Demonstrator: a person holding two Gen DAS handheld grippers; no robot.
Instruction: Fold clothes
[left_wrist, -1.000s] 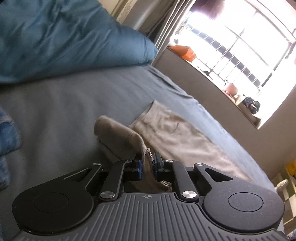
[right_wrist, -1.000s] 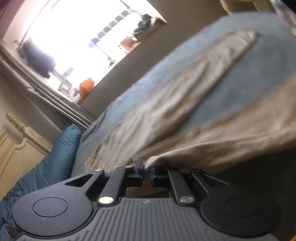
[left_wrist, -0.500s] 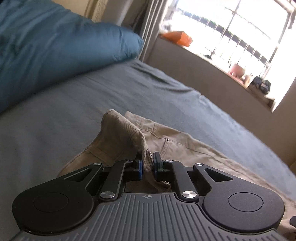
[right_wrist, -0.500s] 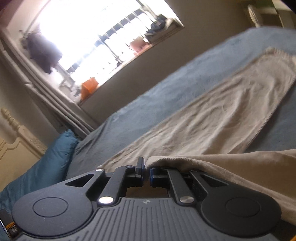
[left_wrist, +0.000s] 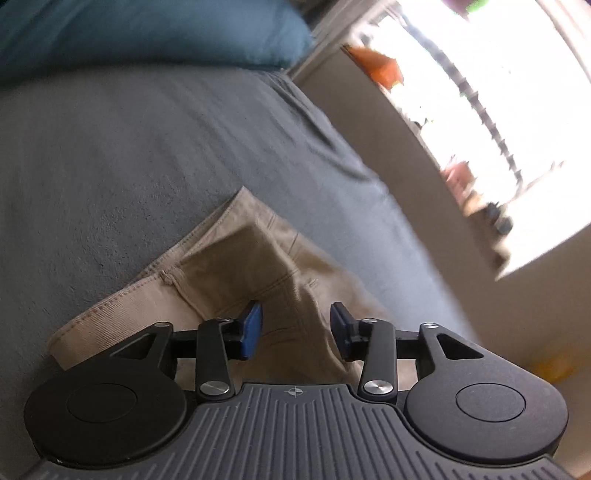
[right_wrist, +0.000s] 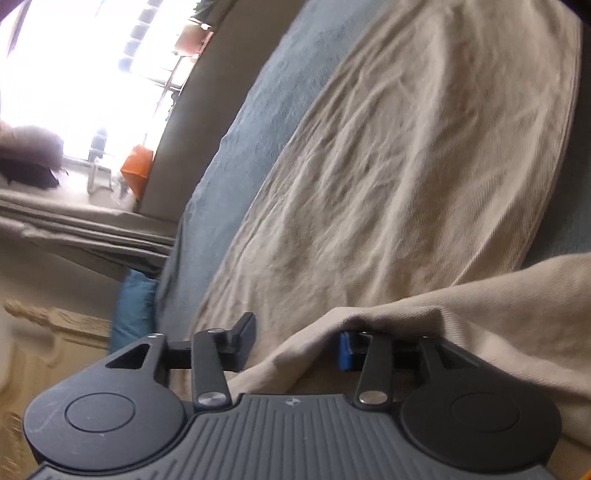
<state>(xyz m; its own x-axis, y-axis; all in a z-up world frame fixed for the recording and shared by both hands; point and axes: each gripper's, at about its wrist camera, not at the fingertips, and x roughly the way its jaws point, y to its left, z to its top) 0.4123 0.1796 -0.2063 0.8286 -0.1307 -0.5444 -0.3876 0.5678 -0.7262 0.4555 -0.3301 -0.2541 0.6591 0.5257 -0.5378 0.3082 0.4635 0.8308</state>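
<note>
Beige trousers (left_wrist: 236, 266) lie on a grey-blue bedsheet (left_wrist: 110, 147), the waistband folded over onto itself. My left gripper (left_wrist: 295, 328) hovers just above that waistband, its jaws opening, and the cloth between the blue pads is not pressed by them. In the right wrist view a long trouser leg (right_wrist: 388, 166) stretches across the bed. My right gripper (right_wrist: 295, 343) is also opening; a fold of beige cloth (right_wrist: 369, 321) drapes over its right finger, loose and untouched by the left one.
A teal pillow (left_wrist: 147, 29) lies at the head of the bed. Beyond the bed's far edge runs a low beige wall under a bright barred window (left_wrist: 498, 92), with an orange object (right_wrist: 138, 168) on the sill. A carved headboard (right_wrist: 44, 325) stands at the left.
Both grippers were shut on the trouser cloth and now stand apart, letting it go. The lifted waistband has dropped flat onto the trousers, and both hands have moved lower over the bed.
</note>
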